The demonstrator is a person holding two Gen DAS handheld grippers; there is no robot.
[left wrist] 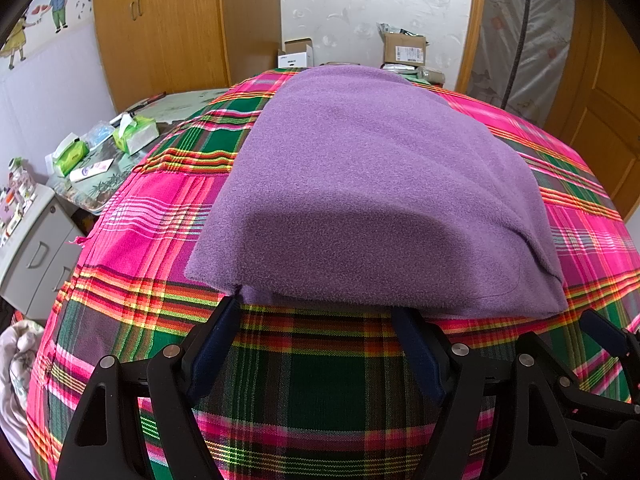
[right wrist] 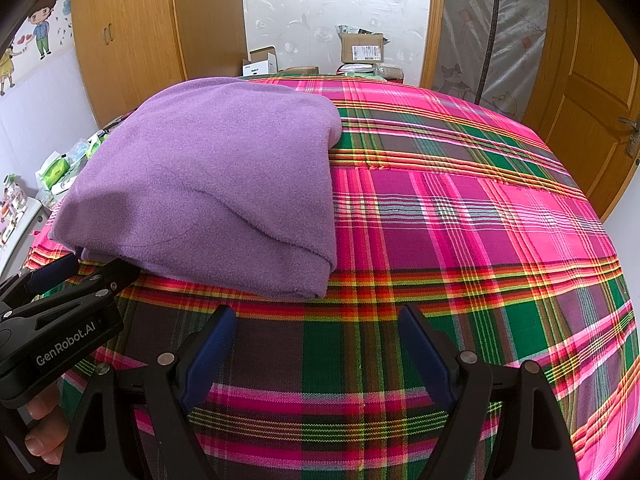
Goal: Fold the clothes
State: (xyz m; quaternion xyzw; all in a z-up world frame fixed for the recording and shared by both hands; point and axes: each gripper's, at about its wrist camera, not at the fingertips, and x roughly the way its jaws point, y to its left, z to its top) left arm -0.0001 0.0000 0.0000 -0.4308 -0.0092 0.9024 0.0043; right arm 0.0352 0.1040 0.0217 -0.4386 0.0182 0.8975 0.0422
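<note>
A folded purple fleece garment (left wrist: pixel 372 192) lies flat on the plaid bedspread (left wrist: pixel 320 380). In the left wrist view its near hem runs just beyond my left gripper (left wrist: pixel 316 316), which stands open over bare plaid with nothing between its fingers. In the right wrist view the garment (right wrist: pixel 216 184) fills the left half, its near right corner just ahead and left of my right gripper (right wrist: pixel 316 316). That gripper is open too and holds nothing. The left gripper (right wrist: pixel 88 270) shows at the left edge by the garment's near hem, with a person's hand (right wrist: pixel 44 432) under it.
Left of the bed a side table holds tissue packs (left wrist: pixel 136 136), with a white drawer cabinet (left wrist: pixel 36 248) nearer. Cardboard boxes (left wrist: pixel 404 50) stand beyond the far end, by a wooden wardrobe (left wrist: pixel 160 32). A wooden door (right wrist: pixel 592 120) is at right. Bare bedspread (right wrist: pixel 480 220) lies right of the garment.
</note>
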